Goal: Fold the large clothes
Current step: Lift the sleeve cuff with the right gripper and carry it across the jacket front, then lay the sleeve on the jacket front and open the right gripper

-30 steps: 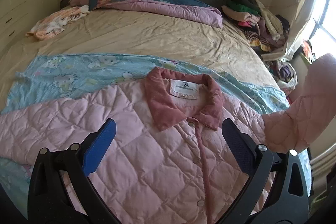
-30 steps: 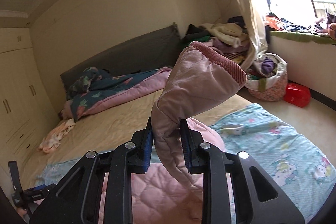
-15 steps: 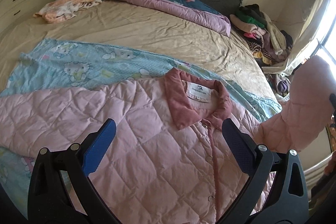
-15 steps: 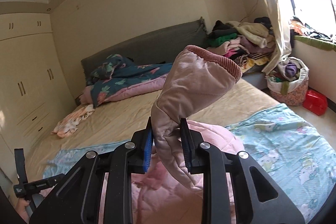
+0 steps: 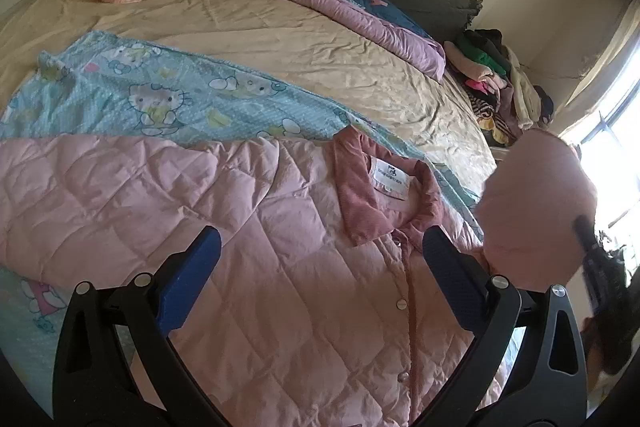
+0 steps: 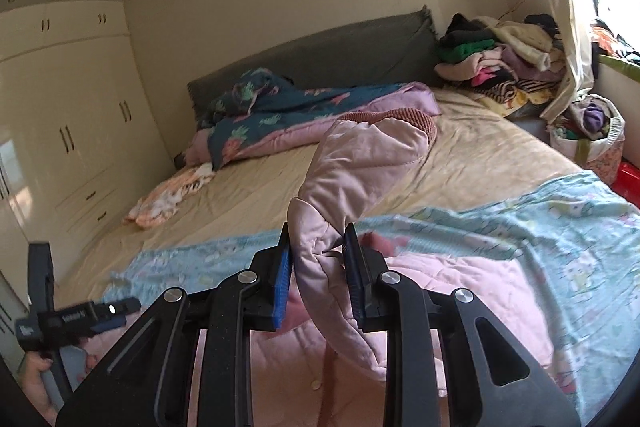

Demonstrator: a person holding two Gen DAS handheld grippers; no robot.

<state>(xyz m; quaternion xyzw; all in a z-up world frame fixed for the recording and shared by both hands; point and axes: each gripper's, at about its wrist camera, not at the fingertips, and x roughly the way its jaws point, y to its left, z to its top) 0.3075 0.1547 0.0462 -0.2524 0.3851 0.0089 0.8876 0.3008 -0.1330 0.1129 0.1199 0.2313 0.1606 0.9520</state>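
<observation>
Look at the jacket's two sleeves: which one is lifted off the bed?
The sleeve clamped in the right gripper is raised, its ribbed cuff in the air. The other sleeve lies flat on the blue cartoon sheet.

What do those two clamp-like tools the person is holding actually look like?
Both are matte black plastic frames with triangular cut-outs and round silver pivot screws. Each ends in two fingers faced with blue textured pads. Seen from the right gripper, the left gripper has a black handle with small white lettering.

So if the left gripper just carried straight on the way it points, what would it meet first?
Most likely the pink quilted jacket spread on the bed, roughly its chest left of the button placket. The left gripper has its jaws open and empty above it; depth is uncertain.
</observation>
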